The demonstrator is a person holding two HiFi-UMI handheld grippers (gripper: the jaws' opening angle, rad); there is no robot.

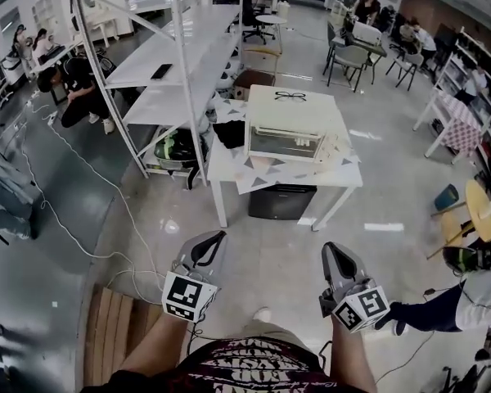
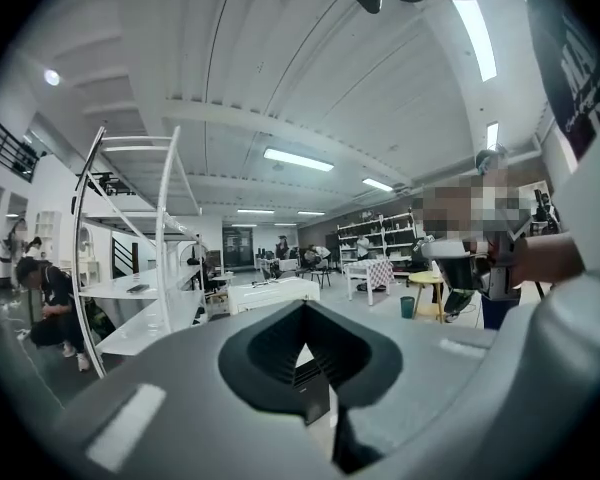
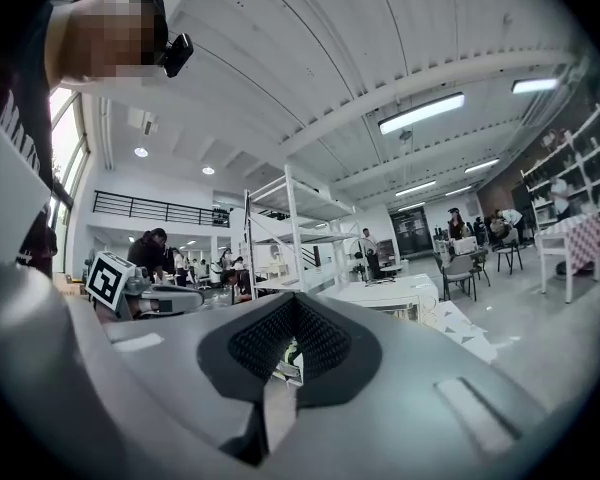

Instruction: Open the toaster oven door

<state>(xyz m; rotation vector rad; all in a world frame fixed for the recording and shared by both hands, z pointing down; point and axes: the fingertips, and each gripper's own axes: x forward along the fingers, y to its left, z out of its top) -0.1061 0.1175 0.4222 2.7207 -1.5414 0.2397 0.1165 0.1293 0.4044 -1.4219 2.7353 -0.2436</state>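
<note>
No word, number or brand can be read clearly from where I stand. The dark shirt [image 1: 254, 368] on the person holding the tools has pale lettering across the chest, but it is too warped and cut off to spell out. The left white cube [image 1: 186, 295] on the left gripper [image 1: 216, 237] and the right white cube [image 1: 364, 308] on the right gripper [image 1: 332, 249] show black-and-white square code patterns, not letters.

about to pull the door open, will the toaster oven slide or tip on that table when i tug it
The toaster oven looks wide, low and boxy, so it probably won't tip. It sits on a smooth white table with nothing visibly bracing it, so a sharp tug may slide it forward. The eyeglasses seemingly on its top could shift.
</note>
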